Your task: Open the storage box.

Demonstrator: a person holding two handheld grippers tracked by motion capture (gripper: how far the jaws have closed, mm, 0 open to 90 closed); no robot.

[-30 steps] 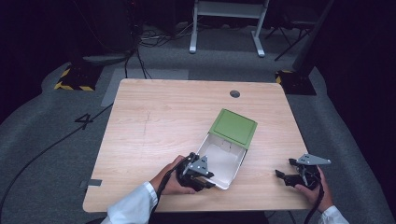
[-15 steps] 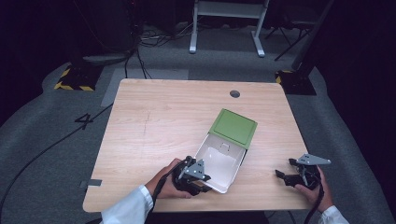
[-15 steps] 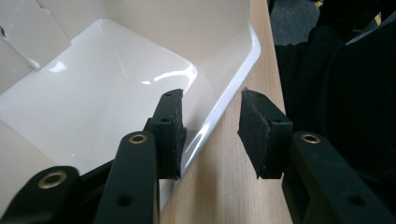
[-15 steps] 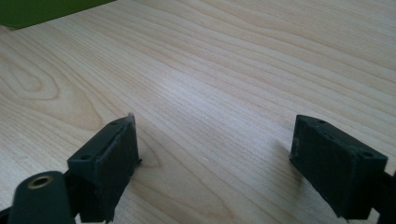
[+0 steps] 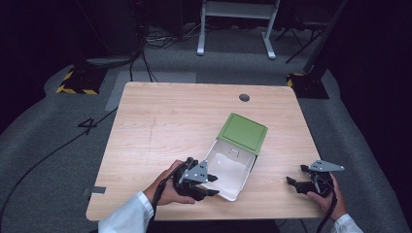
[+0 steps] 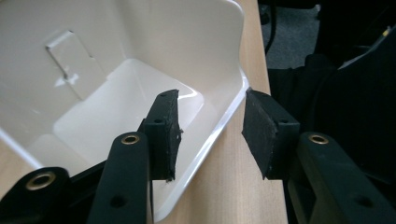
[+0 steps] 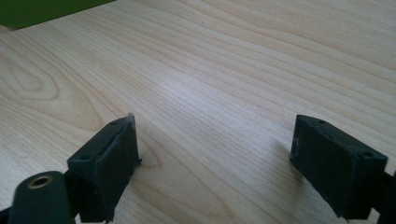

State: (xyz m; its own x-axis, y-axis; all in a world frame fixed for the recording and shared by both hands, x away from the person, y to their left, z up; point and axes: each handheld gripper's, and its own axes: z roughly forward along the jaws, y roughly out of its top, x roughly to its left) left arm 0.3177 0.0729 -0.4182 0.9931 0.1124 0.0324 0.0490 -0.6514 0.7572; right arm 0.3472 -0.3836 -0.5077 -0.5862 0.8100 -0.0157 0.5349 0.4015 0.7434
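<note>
A white box lies open on the wooden table, its green lid folded back on the far side. My left gripper is at the box's near left corner. In the left gripper view the box wall runs between the jaws of my left gripper, one pad inside and one outside. The jaws have just been opening, and neither pad presses on the wall. My right gripper rests near the table's front right, and my right gripper is open over bare wood.
A round cable hole sits near the table's far edge. A corner of the green lid shows at the top left of the right gripper view. Dark floor with cables and a white stand lies beyond the table.
My left gripper has eased slightly back to the left from the box corner and its jaws have parted. The box and the right gripper stay where they were.
</note>
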